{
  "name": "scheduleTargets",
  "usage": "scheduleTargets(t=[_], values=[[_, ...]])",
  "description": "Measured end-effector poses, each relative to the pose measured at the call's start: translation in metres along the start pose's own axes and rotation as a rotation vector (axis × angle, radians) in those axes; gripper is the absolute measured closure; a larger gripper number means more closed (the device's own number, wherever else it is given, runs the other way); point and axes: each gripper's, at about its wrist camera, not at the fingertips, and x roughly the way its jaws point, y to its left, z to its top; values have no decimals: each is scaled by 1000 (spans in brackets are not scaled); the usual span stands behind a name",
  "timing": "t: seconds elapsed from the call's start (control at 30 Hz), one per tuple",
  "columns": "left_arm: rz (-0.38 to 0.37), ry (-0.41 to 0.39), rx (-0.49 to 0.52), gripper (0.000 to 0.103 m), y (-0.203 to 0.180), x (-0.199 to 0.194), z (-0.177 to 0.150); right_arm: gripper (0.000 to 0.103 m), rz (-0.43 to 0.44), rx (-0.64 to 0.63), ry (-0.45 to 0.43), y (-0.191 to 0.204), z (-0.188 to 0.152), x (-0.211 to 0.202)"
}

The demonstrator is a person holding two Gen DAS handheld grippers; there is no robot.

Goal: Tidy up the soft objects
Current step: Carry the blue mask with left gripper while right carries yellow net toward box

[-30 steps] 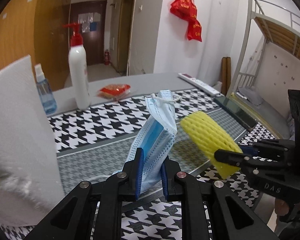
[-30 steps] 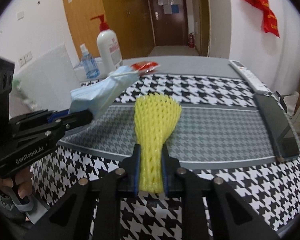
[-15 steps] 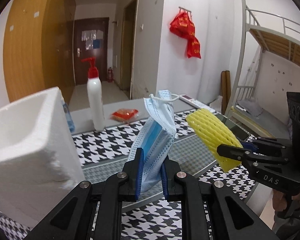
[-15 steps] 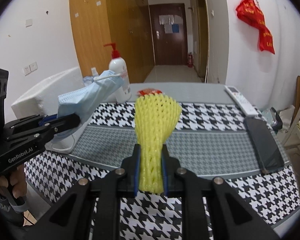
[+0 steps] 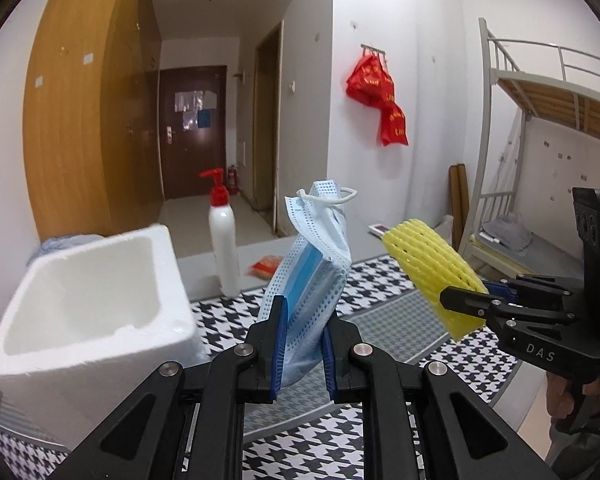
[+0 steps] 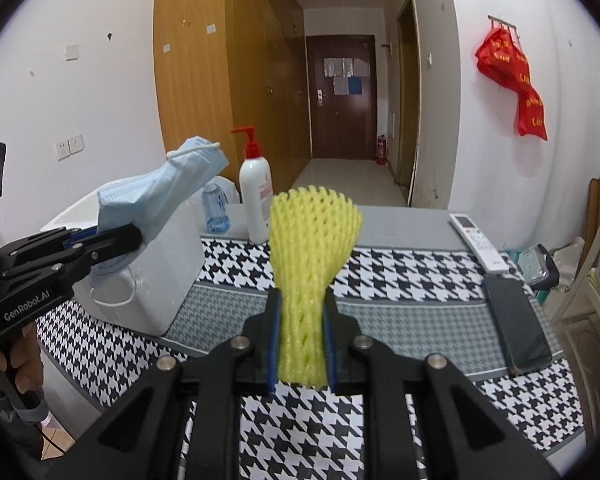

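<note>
My left gripper (image 5: 302, 344) is shut on a stack of blue face masks (image 5: 314, 264), held up in the air over the table. A yellow foam net sleeve (image 6: 310, 256) stands upright in my right gripper (image 6: 300, 350), which is shut on its narrow lower part. In the left wrist view the right gripper (image 5: 466, 306) and the yellow sleeve (image 5: 432, 268) hang to the right of the masks. In the right wrist view the left gripper (image 6: 118, 240) holds the masks (image 6: 168, 192) just above a white foam box (image 6: 168, 272). The box (image 5: 84, 304) is open at the top.
A houndstooth cloth (image 6: 400, 276) covers the table. A white pump bottle (image 6: 255, 196) and a small blue bottle (image 6: 216, 208) stand behind the box. A red packet (image 5: 266, 266), a white remote (image 6: 478, 242) and a dark phone (image 6: 516, 324) lie on the table. A hand (image 6: 16, 360) grips the left handle.
Both grippers have risen with their loads. The white foam box, seen side-on and close before, now shows its open top below and left of the masks.
</note>
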Motion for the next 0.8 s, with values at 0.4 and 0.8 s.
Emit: scheduleTargets(t=[0.4, 0.8], values=[[59, -77, 2, 86, 16, -30, 13, 81, 55, -46, -94, 23, 26, -13], [141, -127, -23, 86, 35, -55, 16, 81, 141, -103, -136, 50, 40, -11]])
